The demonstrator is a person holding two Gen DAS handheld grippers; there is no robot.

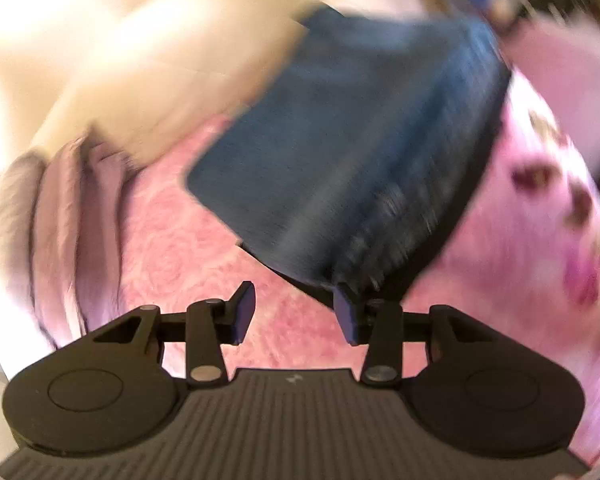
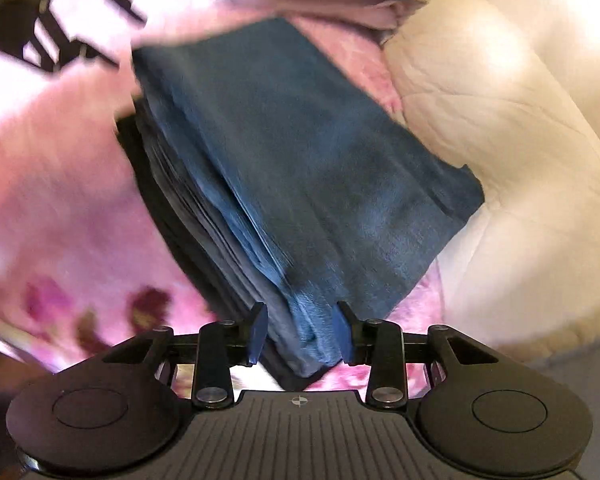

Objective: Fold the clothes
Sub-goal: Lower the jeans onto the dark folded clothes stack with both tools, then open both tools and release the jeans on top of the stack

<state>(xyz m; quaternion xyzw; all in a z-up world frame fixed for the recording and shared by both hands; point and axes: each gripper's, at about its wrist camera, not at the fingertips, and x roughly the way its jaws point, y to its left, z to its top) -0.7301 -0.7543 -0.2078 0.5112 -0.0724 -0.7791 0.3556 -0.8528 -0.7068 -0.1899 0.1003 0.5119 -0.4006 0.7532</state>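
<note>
A folded dark blue garment lies on a pink floral bedcover. It also shows in the right wrist view as a thick stack of folded layers. My left gripper is open, its right finger touching the garment's near corner, nothing between the jaws. My right gripper has its jaws around the garment's near folded edge, pressed against both sides of the bundle. Both views are motion-blurred.
A cream leather cushion lies beside the garment and also shows in the left wrist view. Mauve folded cloth sits at the left. A dark chair-like frame stands at the far left of the right view.
</note>
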